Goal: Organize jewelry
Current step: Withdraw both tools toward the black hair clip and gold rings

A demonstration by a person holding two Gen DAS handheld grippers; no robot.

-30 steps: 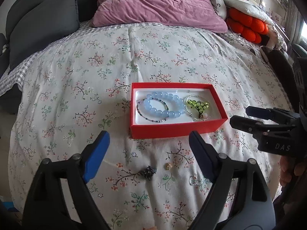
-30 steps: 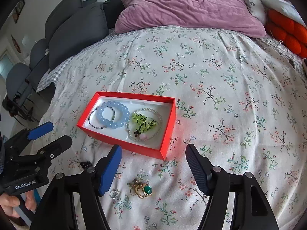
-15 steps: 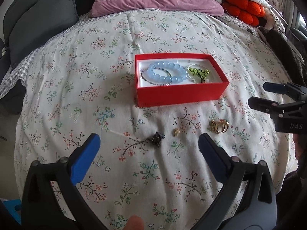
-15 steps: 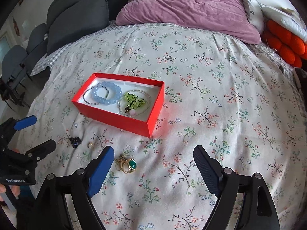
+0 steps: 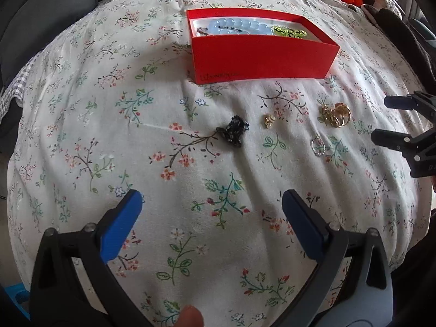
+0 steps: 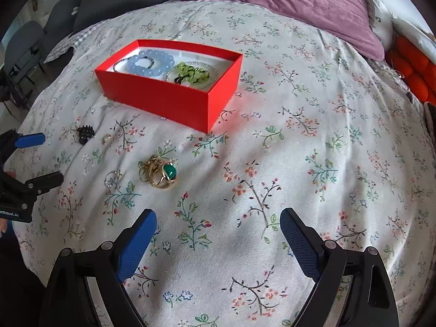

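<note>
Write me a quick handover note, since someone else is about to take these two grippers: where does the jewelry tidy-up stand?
Left gripper: open, empty, above the bedspread.
Right gripper: open, empty.
Red box: holds the blue bead bracelet, a thin dark bracelet and a green beaded piece.
Still loose on the bedspread: black piece, small gold piece, gold rings with green stone, silver ring.
Left to do: box these four.

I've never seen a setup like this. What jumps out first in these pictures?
The bright red box sits mid-bed on the floral bedspread, holding a pale blue bead bracelet and a green piece. Nearer the camera, loose on the cover, lies a cluster of gold rings with a green stone. Both the left gripper and right gripper hang open, holding nothing.
</note>
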